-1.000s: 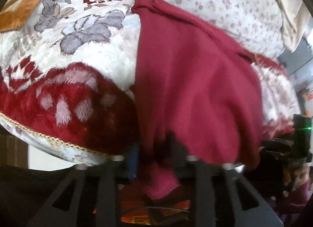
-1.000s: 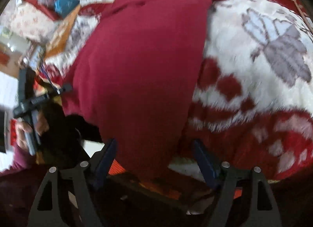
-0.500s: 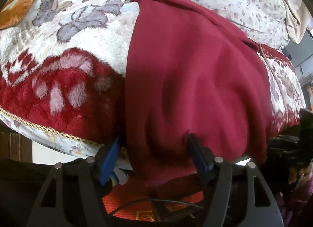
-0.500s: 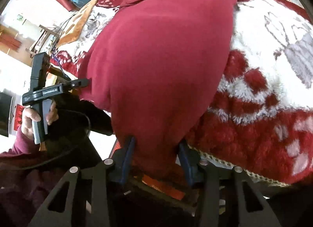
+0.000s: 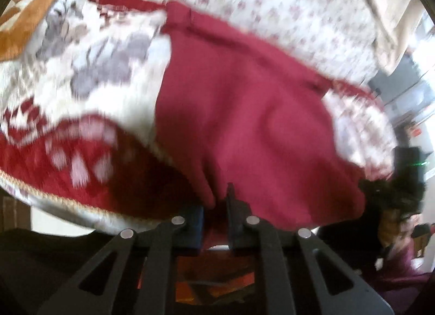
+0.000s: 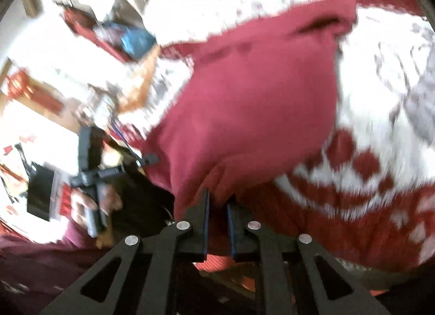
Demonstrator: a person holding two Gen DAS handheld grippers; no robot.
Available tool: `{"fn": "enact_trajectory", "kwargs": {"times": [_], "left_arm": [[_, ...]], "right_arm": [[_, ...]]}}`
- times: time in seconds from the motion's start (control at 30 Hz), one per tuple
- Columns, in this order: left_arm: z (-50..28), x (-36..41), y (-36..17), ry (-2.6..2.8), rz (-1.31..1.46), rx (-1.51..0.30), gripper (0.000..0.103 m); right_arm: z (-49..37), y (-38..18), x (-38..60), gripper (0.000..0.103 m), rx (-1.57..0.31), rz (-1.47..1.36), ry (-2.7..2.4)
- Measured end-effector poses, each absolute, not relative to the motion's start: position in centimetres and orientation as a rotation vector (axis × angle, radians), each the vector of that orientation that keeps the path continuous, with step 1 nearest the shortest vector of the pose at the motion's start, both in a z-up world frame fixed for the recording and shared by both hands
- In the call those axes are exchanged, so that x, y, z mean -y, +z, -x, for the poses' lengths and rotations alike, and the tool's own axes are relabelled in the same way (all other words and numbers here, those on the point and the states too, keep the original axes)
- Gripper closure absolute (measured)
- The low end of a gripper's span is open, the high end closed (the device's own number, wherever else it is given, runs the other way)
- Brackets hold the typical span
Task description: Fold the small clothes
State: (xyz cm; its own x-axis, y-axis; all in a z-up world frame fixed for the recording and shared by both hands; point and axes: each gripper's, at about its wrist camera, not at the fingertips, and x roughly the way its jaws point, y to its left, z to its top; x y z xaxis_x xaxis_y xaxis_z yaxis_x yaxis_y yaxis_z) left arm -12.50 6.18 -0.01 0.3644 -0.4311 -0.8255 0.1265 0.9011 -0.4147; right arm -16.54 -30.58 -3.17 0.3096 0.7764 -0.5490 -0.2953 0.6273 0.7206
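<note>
Now, starting at my left: the left gripper (image 5: 217, 207) has its jaws closing on the near hem of the maroon garment (image 5: 244, 114), with a pinch of cloth gathered between the pads. The garment lies spread on the patterned blanket (image 5: 89, 92), its near edge hanging over the bed's side and its far edge up by the floral sheet (image 5: 272, 8). Moving right, the right gripper (image 6: 217, 206) is closing too, on the other near corner of the garment (image 6: 258, 103), cloth bunched between its blue pads.

To do this fold well, I judge both pinches must hold the full hem, not a loose wrinkle, before I lift. I'd raise the two corners together and level, keep the hem taut between them, and carry it toward the far edge so the cloth folds flat instead of sagging in the middle. Both views are blurred, so I'd check the grips before going further.
</note>
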Motion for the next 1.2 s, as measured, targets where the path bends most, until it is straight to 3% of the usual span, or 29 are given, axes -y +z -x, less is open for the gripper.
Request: {"fn": "enact_trajectory", "kwargs": {"times": [0.23, 0.5, 1.2], "left_arm": [[7.7, -7.4, 4.6, -0.346, 0.401, -0.986, 0.091], [0.0, -5.6, 6.5, -0.278, 0.361, -0.887, 0.091], [-8.8, -1.7, 3.5, -0.167, 0.233, -0.911, 0.091]], "right_arm": [[11.2, 0.8, 33.0, 0.091, -0.865, -0.635, 0.693], [4.7, 1.8, 35.2, 0.091, -0.836, -0.655, 0.610], [-3.1, -0.1, 37.2, 0.091, -0.877, -0.626, 0.468]]}}
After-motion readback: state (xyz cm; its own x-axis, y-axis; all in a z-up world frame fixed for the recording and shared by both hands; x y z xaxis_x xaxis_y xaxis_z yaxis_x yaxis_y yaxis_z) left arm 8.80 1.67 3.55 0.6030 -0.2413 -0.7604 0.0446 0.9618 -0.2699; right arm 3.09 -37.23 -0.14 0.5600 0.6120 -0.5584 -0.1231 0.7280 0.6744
